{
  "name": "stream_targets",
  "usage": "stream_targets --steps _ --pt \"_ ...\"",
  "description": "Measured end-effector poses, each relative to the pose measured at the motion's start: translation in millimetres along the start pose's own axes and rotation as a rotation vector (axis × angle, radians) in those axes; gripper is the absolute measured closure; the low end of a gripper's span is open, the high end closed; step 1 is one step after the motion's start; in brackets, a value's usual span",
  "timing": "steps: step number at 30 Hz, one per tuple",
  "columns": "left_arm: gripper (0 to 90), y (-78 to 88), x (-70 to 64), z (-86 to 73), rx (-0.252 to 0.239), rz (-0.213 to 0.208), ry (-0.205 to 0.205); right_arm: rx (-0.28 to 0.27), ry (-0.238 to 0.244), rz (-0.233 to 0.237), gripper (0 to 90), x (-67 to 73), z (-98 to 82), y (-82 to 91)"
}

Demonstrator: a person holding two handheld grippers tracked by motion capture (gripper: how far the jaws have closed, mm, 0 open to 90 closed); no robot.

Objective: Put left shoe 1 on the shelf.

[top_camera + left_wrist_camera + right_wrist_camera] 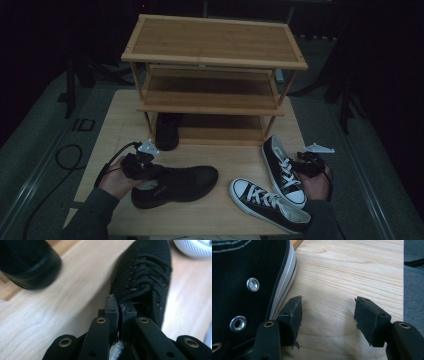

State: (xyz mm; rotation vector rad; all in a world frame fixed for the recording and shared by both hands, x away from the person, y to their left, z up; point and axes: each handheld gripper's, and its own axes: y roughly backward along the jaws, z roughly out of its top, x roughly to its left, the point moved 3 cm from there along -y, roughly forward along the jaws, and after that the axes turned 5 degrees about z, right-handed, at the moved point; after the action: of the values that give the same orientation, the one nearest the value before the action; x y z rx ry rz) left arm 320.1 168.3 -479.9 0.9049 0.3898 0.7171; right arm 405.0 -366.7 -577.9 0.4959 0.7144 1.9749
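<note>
left tool [120,305]: jaws pressed together, pinching the heel collar of the black shoe [175,184]
black shoe: lies on its sole on the surface [235,160], front left, toe pointing right
right tool [328,315]: jaws spread, nothing between them; left jaw just beside black-and-white sneaker [249,290], contact unclear

Just beyond the left gripper [120,305], the black shoe [147,272] loses its toe to the top edge, and its heel is hidden under the jaws. Up and to the left, another black shoe [26,263] is blurred and cut off. Beside the right gripper [328,315], the black-and-white sneaker [244,277] runs off the left edge.
</note>
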Motion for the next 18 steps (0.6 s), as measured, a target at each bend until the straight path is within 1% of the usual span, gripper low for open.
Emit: stream_targets --steps 2,3,4,6,8,9,10,11,13,14,16,18 --pt "87.2 -3.3 5.2 7.9 -0.006 0.019 0.05 0.0 0.0 0.0 39.4 0.0 0.0 0.0" --pt "87.2 -5.2 7.0 11.8 -0.017 0.035 0.069 0.0 0.001 0.0 39.4 0.0 0.0 0.0" --pt "87.3 -6.7 8.2 15.2 -0.022 0.035 0.087 0.0 0.0 0.0 39.4 0.0 0.0 0.0" --pt "87.4 -8.7 10.5 21.2 -0.031 0.052 0.125 0.0 0.0 0.0 39.4 0.0 0.0 0.0" --pt "87.4 -10.9 11.4 25.4 -0.04 0.065 0.154 0.0 0.001 0.0 39.4 -0.1 0.0 0.0" --pt "87.4 -12.7 11.8 26.7 -0.039 0.073 0.162 0.0 0.0 0.0 39.4 -0.1 0.0 0.0" --pt "87.4 -15.0 12.3 27.2 -0.032 0.086 0.168 0.0 0.0 0.0 39.4 -0.1 0.0 0.0" --pt "87.3 -17.9 13.0 26.8 -0.02 0.096 0.166 0.0 0.0 0.0 39.4 -0.1 0.0 0.0" --pt "87.0 -21.6 13.1 23.8 -0.004 0.091 0.147 0.0 0.0 0.0 39.4 -0.1 0.0 0.0" --pt "86.3 -22.0 13.3 22.0 -0.007 0.082 0.143 0.0 0.001 0.0 39.4 -0.1 0.0 0.0" --pt "81.2 -19.7 14.2 19.6 -0.018 0.077 0.141 0.0 0.0 0.001 39.4 -0.1 0.0 0.0" --pt "72.5 -14.8 14.7 17.8 -0.028 0.072 0.128 0.0 0.0 0.0 39.4 -0.1 0.0 0.0"
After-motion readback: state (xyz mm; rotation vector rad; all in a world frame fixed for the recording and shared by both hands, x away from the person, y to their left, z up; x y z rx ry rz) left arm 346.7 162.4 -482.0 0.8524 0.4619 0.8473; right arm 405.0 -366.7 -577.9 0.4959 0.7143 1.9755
